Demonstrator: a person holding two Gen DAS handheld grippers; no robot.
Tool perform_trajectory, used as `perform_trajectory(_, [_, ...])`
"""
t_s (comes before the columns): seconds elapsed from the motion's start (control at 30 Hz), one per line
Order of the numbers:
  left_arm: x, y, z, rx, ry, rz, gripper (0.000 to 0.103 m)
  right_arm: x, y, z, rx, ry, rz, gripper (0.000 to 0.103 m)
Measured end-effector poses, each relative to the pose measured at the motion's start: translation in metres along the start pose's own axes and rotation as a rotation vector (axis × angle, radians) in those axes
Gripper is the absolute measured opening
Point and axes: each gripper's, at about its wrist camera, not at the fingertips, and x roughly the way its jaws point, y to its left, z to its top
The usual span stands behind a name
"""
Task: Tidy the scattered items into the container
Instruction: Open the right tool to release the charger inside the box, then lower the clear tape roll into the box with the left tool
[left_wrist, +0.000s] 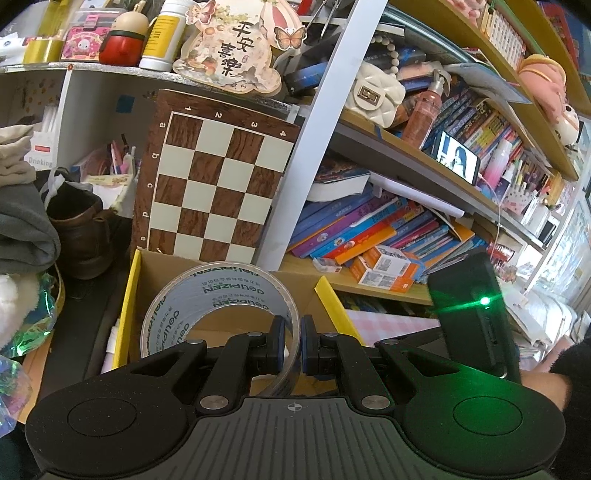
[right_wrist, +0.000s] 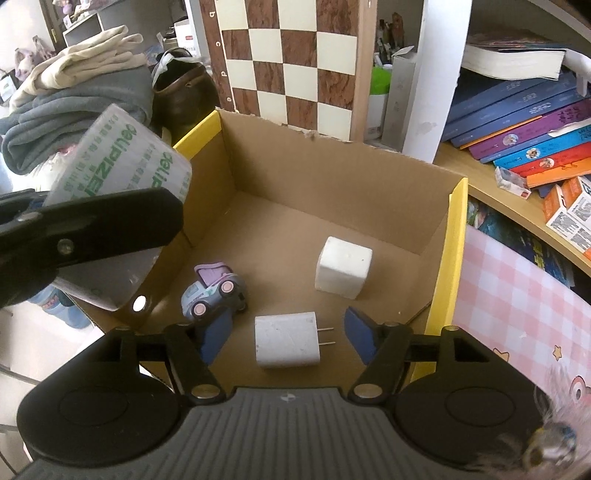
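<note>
My left gripper (left_wrist: 293, 345) pinches a clear packing-tape roll (left_wrist: 221, 306) above the cardboard box's (right_wrist: 332, 177) yellow-edged left wall. My right gripper (right_wrist: 286, 338) hangs half-open over a white plug-in charger (right_wrist: 286, 345) on the box floor.

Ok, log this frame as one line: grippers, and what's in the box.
left gripper: shut on tape roll | right gripper: open | cardboard box: charger plug, white block, toy car

Background clutter behind the work area.
A brown-and-cream chessboard (left_wrist: 214, 177) leaned upright against the white shelving; slanted stacks of books (left_wrist: 369, 225) filled the shelf beside it, a phone (left_wrist: 458, 157) with a lit screen stood above, and folded grey and cream clothes (right_wrist: 77, 85) lay beside a brown shoe (right_wrist: 184, 92).
</note>
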Motion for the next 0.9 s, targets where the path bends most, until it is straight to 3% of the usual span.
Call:
perform_trajectory(0.37, [0.020,-0.002,0.005,0.070,0.050,0.033,0.007,-0.011,-0.005,-0.004,0.007,-0.035,-0.012,0.070])
perform_trajectory(0.9, [0.072,0.007,0.012,0.162,0.203,0.091,0.007,-0.031,-0.018,-0.014,0.043,-0.101,-0.025,0.072])
